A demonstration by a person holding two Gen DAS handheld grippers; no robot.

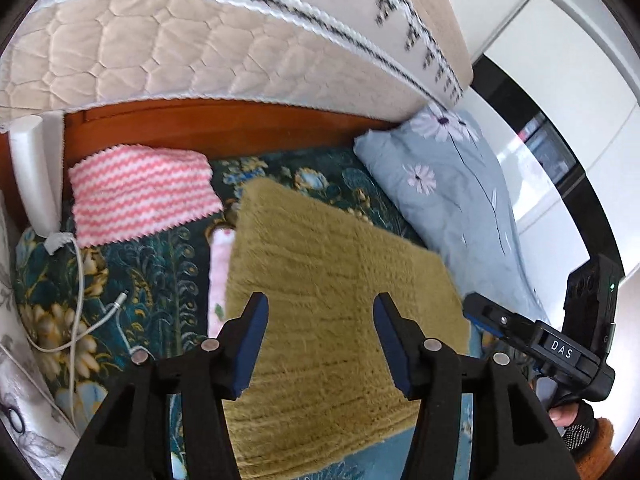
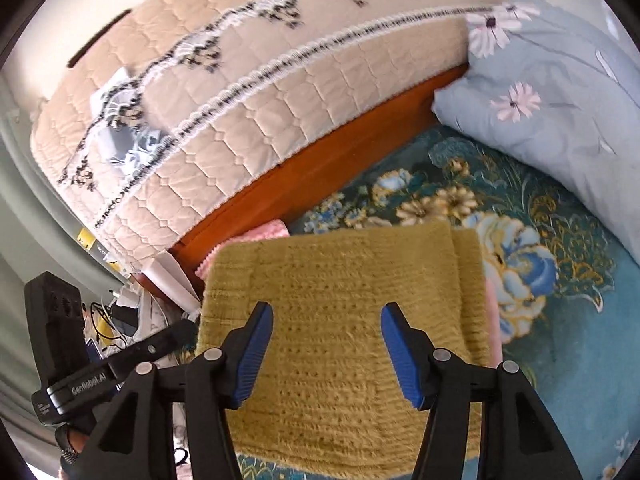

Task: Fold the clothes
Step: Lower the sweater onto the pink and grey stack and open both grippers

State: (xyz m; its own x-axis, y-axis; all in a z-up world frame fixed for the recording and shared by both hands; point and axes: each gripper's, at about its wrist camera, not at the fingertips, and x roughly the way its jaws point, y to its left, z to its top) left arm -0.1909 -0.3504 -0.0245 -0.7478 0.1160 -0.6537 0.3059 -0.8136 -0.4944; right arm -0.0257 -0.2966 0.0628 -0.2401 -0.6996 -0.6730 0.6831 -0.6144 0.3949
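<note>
An olive-yellow knitted garment [image 1: 336, 280] [image 2: 340, 320] lies folded into a rough rectangle on the floral bedspread [image 1: 160, 256] [image 2: 560, 280]. A pale pink cloth [image 1: 219, 264] [image 2: 494, 320] pokes out from under it. My left gripper [image 1: 320, 340] hovers open over the garment's near part, nothing between its blue pads. My right gripper [image 2: 326, 352] is also open above the same garment, holding nothing. The right gripper's body [image 1: 540, 340] shows at the garment's right edge in the left wrist view; the left gripper's body [image 2: 100, 372] shows at lower left in the right wrist view.
A folded pink-and-white striped knit [image 1: 140, 192] [image 2: 256, 236] lies near the wooden bed frame [image 1: 224, 124] [image 2: 320, 168]. A blue flowered pillow [image 1: 452, 200] [image 2: 552, 92] lies to the right. A white cable [image 1: 80, 320] trails at left. A quilted beige headboard cover [image 1: 200, 48] [image 2: 260, 80] rises behind.
</note>
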